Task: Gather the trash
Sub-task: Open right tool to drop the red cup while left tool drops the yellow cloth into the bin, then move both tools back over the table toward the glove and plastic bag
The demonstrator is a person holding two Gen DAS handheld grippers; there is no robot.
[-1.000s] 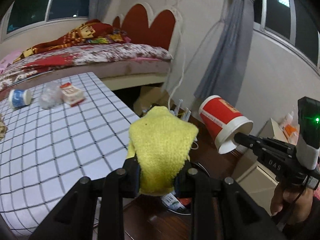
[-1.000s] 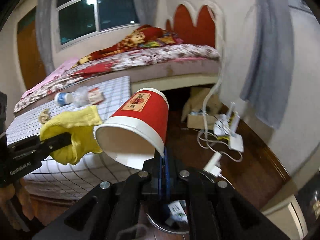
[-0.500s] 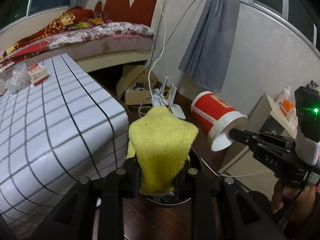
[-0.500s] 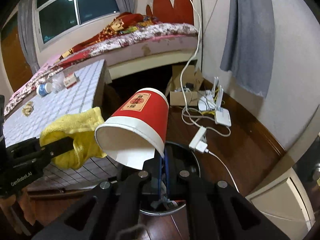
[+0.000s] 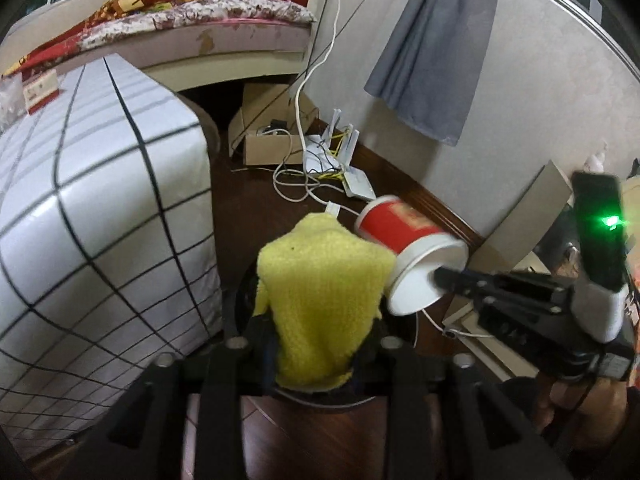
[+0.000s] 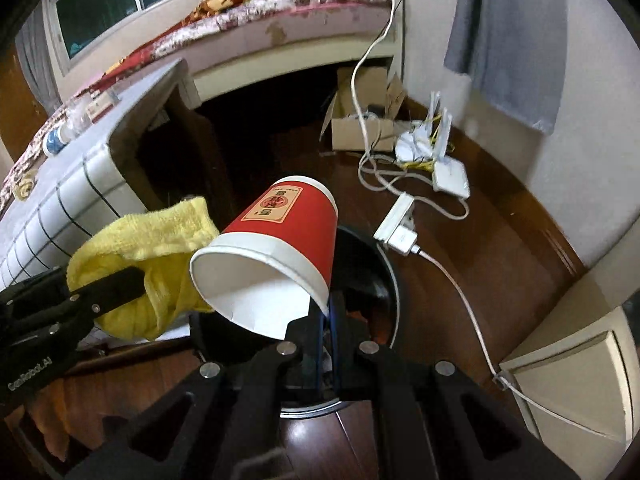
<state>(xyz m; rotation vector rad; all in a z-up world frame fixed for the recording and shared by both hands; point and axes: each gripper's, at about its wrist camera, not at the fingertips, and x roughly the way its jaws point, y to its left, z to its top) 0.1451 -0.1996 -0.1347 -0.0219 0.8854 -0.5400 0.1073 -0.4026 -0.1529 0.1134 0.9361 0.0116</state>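
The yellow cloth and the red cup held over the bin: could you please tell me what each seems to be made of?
The yellow cloth looks like soft terry or microfibre fabric: its surface is nubbly and matte, and it droops in folds. The red cup with the white rim looks like coated paper: a thin wall, a rolled white rim, a printed label and a matte white inside, dented where it is pinched. Neither can be confirmed by look alone.
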